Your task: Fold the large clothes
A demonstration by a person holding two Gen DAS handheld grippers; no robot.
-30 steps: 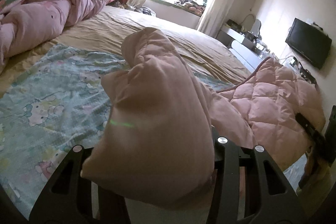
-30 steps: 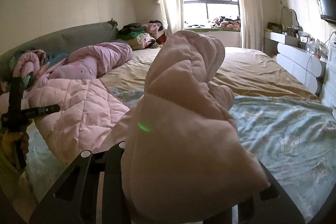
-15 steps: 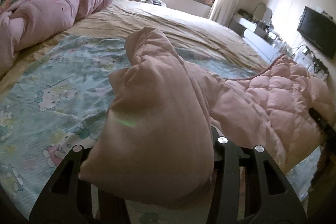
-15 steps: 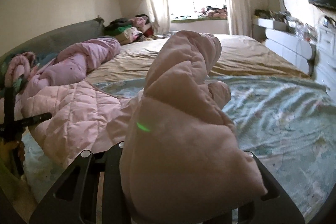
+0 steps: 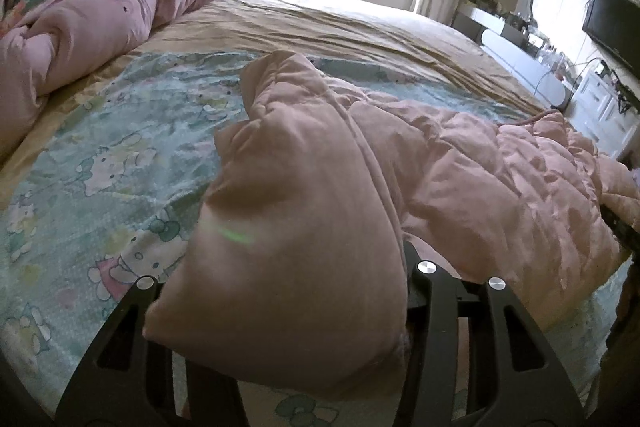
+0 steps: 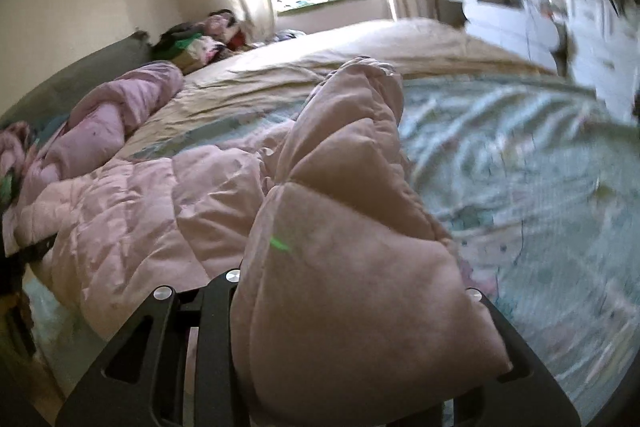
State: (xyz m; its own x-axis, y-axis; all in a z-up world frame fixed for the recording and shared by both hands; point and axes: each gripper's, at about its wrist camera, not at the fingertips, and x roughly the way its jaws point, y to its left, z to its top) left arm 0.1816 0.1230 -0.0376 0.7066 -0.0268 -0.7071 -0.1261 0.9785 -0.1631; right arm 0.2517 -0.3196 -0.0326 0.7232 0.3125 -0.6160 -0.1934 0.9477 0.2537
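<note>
A large pale pink quilted padded garment lies across the near side of the bed, on a light green cartoon-print sheet. My left gripper is shut on one bunched end of it, which bulges over the fingers and hides the tips. My right gripper is shut on the other bunched end. The garment's middle sags onto the sheet between the two grippers. Both held ends sit low over the bed.
A rolled lilac-pink duvet lies along the headboard side. A tan bedspread covers the far half of the bed. A clothes pile sits by the window. A white cabinet and a TV stand on the right.
Both grippers have come down and forward toward the bed with the garment's ends. The quilted middle now rests lower and more spread on the sheet. The right view is motion-blurred.
</note>
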